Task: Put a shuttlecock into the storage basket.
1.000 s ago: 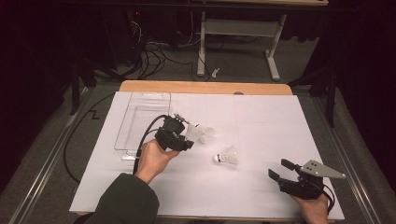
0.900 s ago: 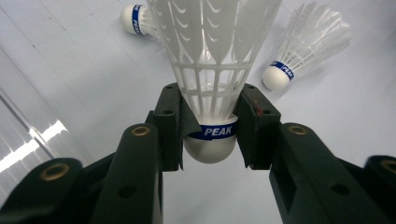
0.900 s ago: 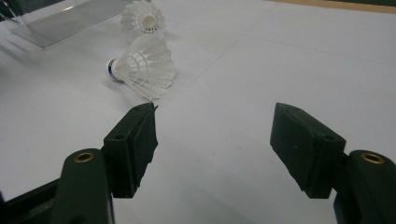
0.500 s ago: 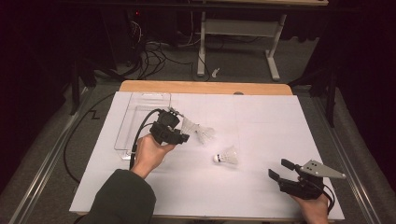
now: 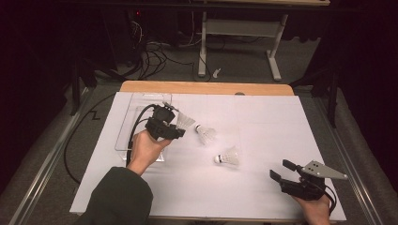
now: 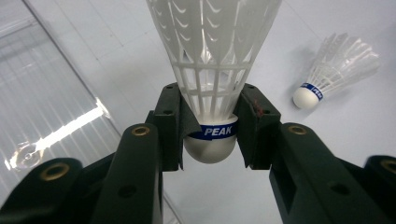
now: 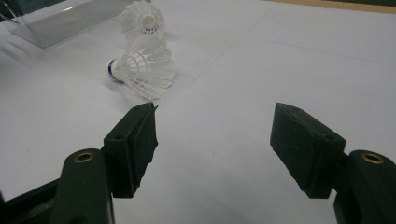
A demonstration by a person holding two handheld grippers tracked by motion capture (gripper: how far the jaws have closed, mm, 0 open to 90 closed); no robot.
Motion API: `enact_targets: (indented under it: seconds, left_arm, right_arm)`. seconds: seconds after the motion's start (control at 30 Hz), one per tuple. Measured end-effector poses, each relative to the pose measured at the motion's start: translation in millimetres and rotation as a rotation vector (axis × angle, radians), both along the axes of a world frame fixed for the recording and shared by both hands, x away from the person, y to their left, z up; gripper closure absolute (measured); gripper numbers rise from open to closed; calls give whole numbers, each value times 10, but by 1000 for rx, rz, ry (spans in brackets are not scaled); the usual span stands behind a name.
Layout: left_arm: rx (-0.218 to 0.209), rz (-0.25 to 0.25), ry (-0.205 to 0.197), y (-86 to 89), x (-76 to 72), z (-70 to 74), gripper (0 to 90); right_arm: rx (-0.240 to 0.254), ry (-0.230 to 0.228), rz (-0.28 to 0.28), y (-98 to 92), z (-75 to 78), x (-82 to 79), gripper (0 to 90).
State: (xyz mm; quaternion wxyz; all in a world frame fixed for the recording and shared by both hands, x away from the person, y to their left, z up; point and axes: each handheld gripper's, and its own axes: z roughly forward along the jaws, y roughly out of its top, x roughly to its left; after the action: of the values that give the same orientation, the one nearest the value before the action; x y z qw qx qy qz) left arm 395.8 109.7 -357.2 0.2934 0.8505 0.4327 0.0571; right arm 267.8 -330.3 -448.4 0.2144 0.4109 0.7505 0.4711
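Observation:
My left gripper point(image 5: 177, 127) is shut on a white shuttlecock point(image 5: 187, 121), held just above the paper beside a clear plastic tray point(image 5: 123, 136). In the left gripper view the pads point(image 6: 173, 126) clamp the cork base at its blue band, and the shuttlecock point(image 6: 212, 56) has its skirt pointing away from my gripper point(image 6: 210, 133). Two more shuttlecocks lie on the white sheet: one point(image 5: 205, 135) close to the held one, another point(image 5: 228, 157) nearer the middle. My right gripper point(image 5: 280, 171) rests open at the front right, with nothing between its jaws point(image 7: 215, 140).
The clear tray point(image 6: 42, 107) lies at the left of the white sheet point(image 5: 263, 122), which covers a wooden table. The right gripper view has both loose shuttlecocks, one point(image 7: 142, 70) close and one point(image 7: 142, 18) farther off, with the tray point(image 7: 70, 21) behind. Cables and a white stand sit on the floor beyond.
My left hand has carried the held shuttlecock a little up and toward the far left, closer to the tray. The right gripper and the two loose shuttlecocks have stayed put.

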Motion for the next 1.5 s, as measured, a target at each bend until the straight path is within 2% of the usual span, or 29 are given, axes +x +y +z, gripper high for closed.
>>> enact_targets:
  seconds: [0.37, 0.6, 0.7, 1.0, 1.2, 1.5]
  left_arm:
    - [5, 50, -6, 160, 123, 62, 654]
    - [8, 86, -4, 236, 185, 38, 654]
    - [33, 101, -20, 243, 199, 37, 653]
    - [46, 151, -8, 330, 315, -5, 653]
    - [70, 177, 1, 390, 418, -4, 653]
    - [58, 236, 30, 480, 566, -98, 653]
  right_arm:
    - [-1, 1, -1, -1, 0, 1, 320]
    - [0, 1, -1, 0, -1, 1, 320]
    - [0, 1, -1, 0, -1, 1, 320]
    - [1, 3, -1, -3, -3, 5, 320]
    - [1, 4, -3, -3, -3, 5, 319]
    - [0, 3, -1, -3, -3, 6, 319]
